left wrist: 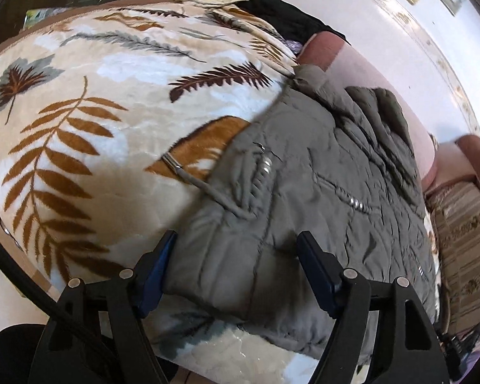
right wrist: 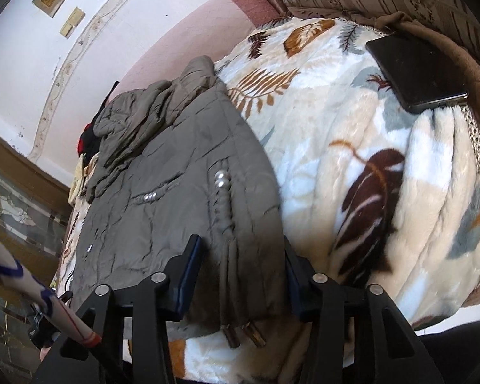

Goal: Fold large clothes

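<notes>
A grey-green quilted jacket [left wrist: 320, 166] lies spread on a leaf-patterned plush blanket [left wrist: 96, 112], its hood toward the wall. In the left wrist view my left gripper [left wrist: 235, 248] has the jacket's near hem corner filling the gap, and both blue pads touch the fabric. In the right wrist view the jacket [right wrist: 163, 172] runs away from me. My right gripper [right wrist: 240, 254] pinches the other hem corner, where the cloth bunches into folds. A drawstring with a metal tip [left wrist: 176, 166] trails off the hem, and two cord tips [right wrist: 243, 336] hang below the right jaws.
A black phone [right wrist: 419, 73] lies on the blanket [right wrist: 352, 147] near the bed's far right edge. A striped cushion [left wrist: 464, 240] stands beside the jacket. Other clothes [left wrist: 272, 9] are piled at the far end by the white wall. A patterned sleeve [right wrist: 22, 288] shows at lower left.
</notes>
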`<state>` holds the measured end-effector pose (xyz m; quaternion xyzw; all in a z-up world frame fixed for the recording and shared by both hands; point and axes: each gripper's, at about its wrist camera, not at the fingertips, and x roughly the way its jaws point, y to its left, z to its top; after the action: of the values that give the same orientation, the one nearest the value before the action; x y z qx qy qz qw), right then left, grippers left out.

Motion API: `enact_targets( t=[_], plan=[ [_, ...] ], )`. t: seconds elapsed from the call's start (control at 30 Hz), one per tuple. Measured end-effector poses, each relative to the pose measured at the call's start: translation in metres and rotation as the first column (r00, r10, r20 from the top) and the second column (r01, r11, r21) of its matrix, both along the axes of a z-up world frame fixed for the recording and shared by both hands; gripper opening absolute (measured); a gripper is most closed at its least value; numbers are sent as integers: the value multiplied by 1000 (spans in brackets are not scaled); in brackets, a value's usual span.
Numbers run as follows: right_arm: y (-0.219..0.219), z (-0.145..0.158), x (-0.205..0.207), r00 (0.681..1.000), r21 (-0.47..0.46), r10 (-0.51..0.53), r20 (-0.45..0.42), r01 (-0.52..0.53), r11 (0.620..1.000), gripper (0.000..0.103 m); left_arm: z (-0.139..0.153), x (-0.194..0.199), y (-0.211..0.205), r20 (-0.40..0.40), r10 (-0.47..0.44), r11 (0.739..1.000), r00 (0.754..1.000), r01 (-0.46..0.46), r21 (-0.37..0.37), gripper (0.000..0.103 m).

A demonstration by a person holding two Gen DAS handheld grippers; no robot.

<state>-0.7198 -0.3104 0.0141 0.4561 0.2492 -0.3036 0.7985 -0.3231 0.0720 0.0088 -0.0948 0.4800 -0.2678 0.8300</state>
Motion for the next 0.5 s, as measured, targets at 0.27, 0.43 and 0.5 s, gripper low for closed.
enact_targets(
  t=[0.27, 0.43, 0.5],
  plan=[
    [30, 20, 20, 992, -141, 120, 39, -113, 984, 44, 7, -16, -19, 78, -79, 997, 994, 77, 32, 75],
    [10, -6, 20, 999, 12, 35, 13, -35, 999, 53, 1, -15, -22, 75, -59, 996, 995, 54, 78, 77],
    [3, -13, 15, 998, 74, -2, 65, -3, 997, 56, 1, -16, -23, 86, -61, 995, 994, 54, 88, 77]
  ],
)
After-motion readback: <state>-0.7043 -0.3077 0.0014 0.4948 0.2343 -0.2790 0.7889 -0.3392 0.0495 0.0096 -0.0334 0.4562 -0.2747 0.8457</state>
